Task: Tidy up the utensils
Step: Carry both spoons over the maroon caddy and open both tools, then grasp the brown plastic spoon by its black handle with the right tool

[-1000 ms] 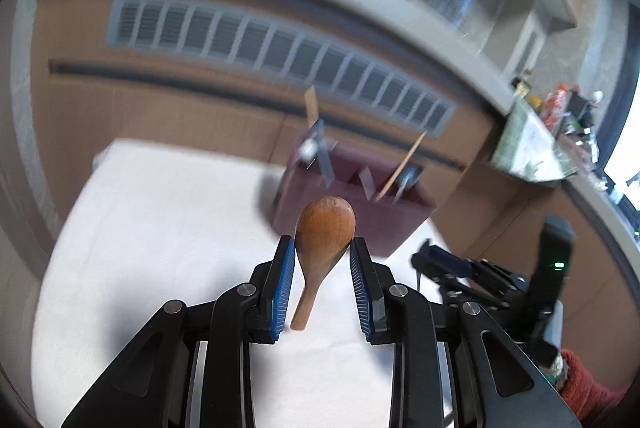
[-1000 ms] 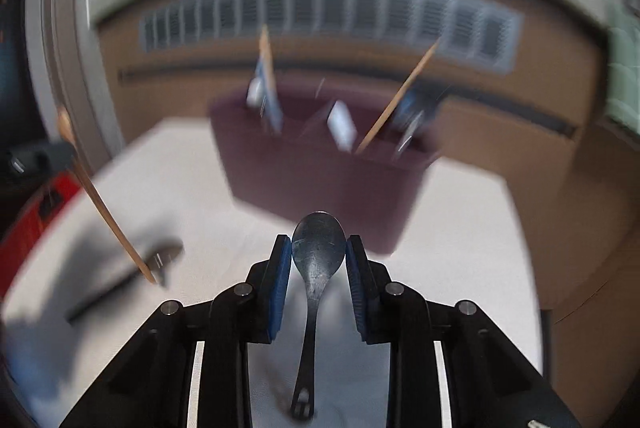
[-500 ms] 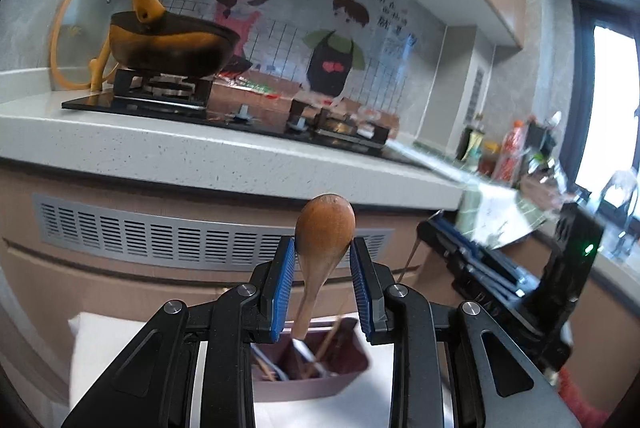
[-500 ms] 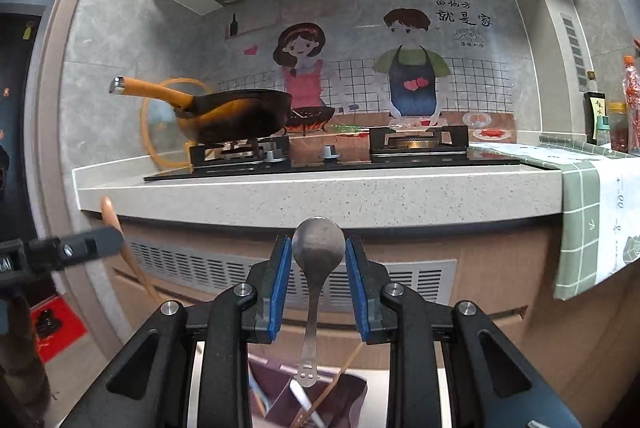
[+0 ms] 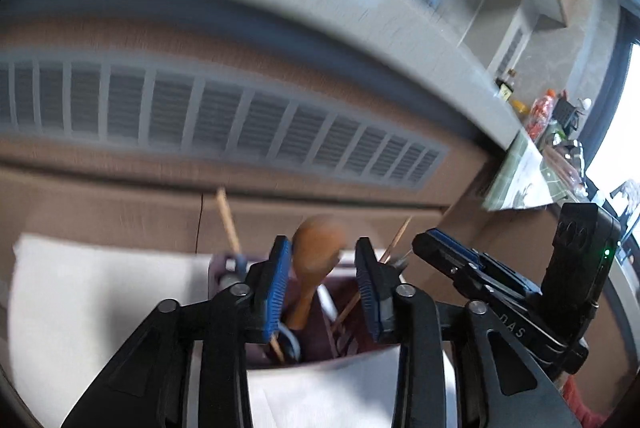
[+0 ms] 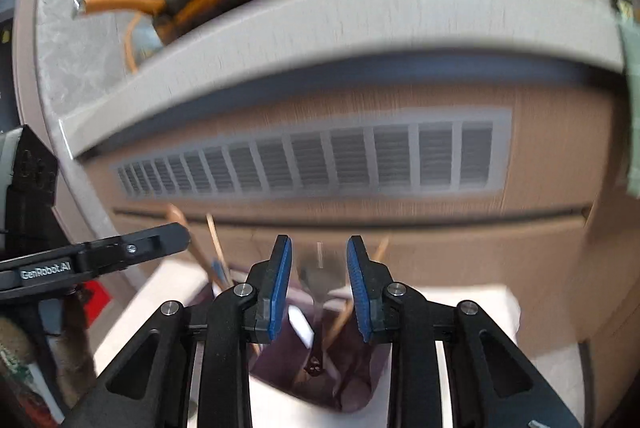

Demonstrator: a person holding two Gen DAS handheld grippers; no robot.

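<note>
My left gripper point(image 5: 322, 278) is open right above the dark maroon utensil holder point(image 5: 348, 344). The wooden spoon point(image 5: 314, 264) stands between its fingers, bowl up, handle down in the holder, apart from both pads. My right gripper point(image 6: 318, 278) is open over the same holder point(image 6: 352, 384). The blurred metal spoon point(image 6: 320, 276) hangs between its fingers with its handle down inside the holder. Chopsticks point(image 5: 230, 224) and other utensils stick up from the holder. The right gripper also shows in the left wrist view point(image 5: 460, 262).
The holder stands on a white table point(image 5: 100, 300) in front of a brown cabinet with a vent grille point(image 6: 320, 160). A grey countertop point(image 6: 360, 12) with an orange-handled pan point(image 6: 192, 2) runs above. The left gripper's finger point(image 6: 120, 252) shows at the right wrist view's left.
Both grippers tipped down from facing the counter to right above the holder. Both have opened, and the wooden spoon and the metal spoon now stand loose with their handles in the holder.
</note>
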